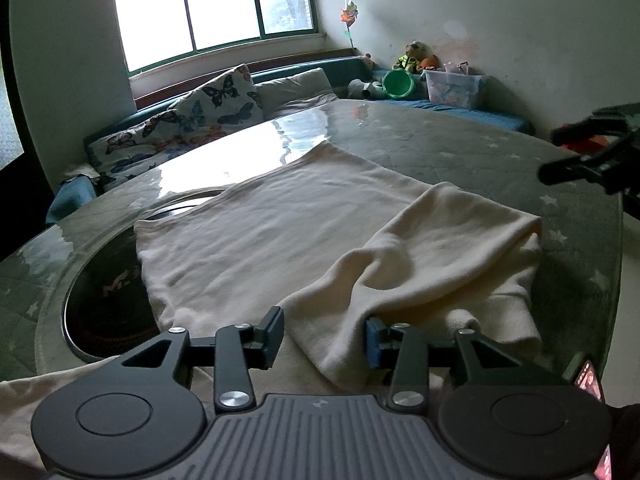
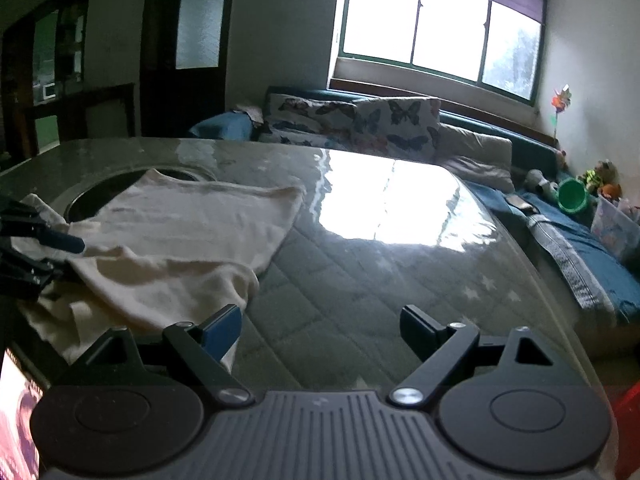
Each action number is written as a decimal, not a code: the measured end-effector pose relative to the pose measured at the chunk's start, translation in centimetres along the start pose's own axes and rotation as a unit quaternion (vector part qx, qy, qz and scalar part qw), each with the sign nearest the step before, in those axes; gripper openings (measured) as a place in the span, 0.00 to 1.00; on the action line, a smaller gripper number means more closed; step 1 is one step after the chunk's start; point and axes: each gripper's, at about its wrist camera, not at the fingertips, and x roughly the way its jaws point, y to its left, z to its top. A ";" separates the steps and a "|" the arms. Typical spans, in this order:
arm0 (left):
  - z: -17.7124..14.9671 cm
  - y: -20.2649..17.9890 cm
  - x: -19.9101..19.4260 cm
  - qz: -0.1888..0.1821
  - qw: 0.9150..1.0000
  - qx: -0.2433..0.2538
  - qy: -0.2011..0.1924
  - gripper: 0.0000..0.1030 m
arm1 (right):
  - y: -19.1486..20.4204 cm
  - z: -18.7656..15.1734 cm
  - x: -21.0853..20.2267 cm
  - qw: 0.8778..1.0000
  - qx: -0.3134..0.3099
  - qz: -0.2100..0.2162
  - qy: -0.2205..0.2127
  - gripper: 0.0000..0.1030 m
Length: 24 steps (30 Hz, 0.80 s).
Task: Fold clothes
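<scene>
— Garment (image 1: 280,220), cream knit, lies spread on the glossy worktop (image 1: 460,152), one side already turned over onto the body, with its far corner over a dark round inset (image 1: 104,292). How do you think it will handle?

— Soft and light, I'd judge. It slumps into rolls where it is doubled, so it has no stiffness of its own. The glass-like top looks slick, so a one-sided pull may drag the whole piece rather than fold it.

— Where are the claws?

— Left claw (image 1: 324,336) sits low at the near edge, jaws well apart, with the turned-over flap running between them; the cloth brushes the right pad but nothing is pinched. Right claw (image 2: 320,332) hangs over bare quilted worktop beside the garment, jaws wide and holding nothing; its left finger (image 2: 222,330) is just at the cloth's edge.

— Best place to take hold?

— At an edge or corner, through both layers of the flap, one claw at each end of the line to be folded. A pinch in the middle would probably only bunch it.
</scene>
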 end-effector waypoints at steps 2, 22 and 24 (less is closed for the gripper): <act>0.0 0.0 0.0 0.000 1.000 -0.001 0.001 0.45 | 0.4 0.5 0.8 1.000 -0.003 0.003 -0.002 0.86; -0.1 0.2 -0.7 0.000 1.000 -0.007 -0.002 0.47 | 1.8 1.2 7.0 0.999 -0.005 0.003 0.032 0.86; 0.0 0.3 -0.7 -0.001 1.000 -0.008 -0.002 0.47 | 1.8 1.0 7.1 0.999 -0.005 0.002 0.034 0.86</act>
